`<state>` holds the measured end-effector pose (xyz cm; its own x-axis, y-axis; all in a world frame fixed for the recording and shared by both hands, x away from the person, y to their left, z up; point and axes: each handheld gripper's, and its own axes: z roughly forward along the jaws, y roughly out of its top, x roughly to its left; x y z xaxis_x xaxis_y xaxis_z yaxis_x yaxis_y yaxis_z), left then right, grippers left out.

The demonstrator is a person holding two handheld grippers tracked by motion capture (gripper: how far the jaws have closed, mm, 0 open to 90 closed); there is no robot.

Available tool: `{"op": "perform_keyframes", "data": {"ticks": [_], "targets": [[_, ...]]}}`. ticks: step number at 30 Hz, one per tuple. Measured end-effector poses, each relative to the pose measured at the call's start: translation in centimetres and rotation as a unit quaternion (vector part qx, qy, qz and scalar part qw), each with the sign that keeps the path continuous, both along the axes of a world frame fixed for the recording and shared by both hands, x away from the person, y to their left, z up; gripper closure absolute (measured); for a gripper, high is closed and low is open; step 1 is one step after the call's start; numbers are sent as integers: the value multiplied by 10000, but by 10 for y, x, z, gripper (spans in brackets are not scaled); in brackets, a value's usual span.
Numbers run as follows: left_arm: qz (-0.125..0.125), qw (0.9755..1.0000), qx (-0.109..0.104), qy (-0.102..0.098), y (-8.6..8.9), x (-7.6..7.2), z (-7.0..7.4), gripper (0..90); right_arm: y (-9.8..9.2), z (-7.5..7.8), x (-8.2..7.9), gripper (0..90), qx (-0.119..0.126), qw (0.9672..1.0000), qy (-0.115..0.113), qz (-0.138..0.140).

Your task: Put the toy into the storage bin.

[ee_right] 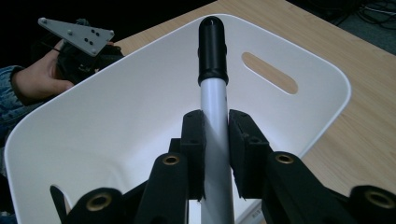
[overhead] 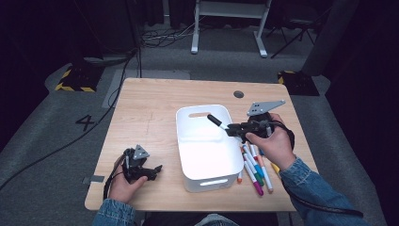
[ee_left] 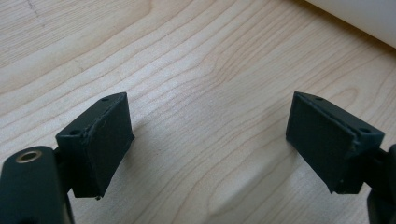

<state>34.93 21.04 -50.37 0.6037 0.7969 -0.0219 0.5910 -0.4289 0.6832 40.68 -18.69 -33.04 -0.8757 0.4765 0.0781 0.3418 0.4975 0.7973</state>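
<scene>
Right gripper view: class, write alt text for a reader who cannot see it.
Two black jaws clamp a white marker with a black cap above an empty white bin on a wooden table. Beyond the bin, a hand holds the other gripper.

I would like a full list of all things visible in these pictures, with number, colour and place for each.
bin: one, white, middle of the table, nothing lying inside it.
held marker: one, white barrel with black cap, clamped in the right tongs above the bin.
loose markers: several, white with mixed colour caps, on the table right of the bin.
table: one, light wood.
frame legs: white, on the grey floor behind the table.
left tongs: black, open, nothing between them, low over the table left of the bin.
right tongs: black, shut on the held marker.
sleeves: two, blue denim, bottom edge.
</scene>
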Motion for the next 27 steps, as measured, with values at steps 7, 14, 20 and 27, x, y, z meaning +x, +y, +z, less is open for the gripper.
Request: {"op": "perform_keyframes", "data": {"ticks": [7, 14, 20, 27], "targets": [[-50, 10000, -24, 27, 0, 1, 0, 149, 14, -6, -5, 769, -42, 9996, 103, 254], [-56, 10000, -50, 39, 0, 1, 0, 149, 22, -20, -6, 768, -97, 9989, 253, 372], [-52, 10000, -34, 29, 0, 1, 0, 150, 25, -32, -10, 768, -265, 9976, 368, 528], [-36, 10000, -9, 1, 0, 1, 0, 149, 27, -44, -17, 768, -502, 9954, 476, 667]]}}
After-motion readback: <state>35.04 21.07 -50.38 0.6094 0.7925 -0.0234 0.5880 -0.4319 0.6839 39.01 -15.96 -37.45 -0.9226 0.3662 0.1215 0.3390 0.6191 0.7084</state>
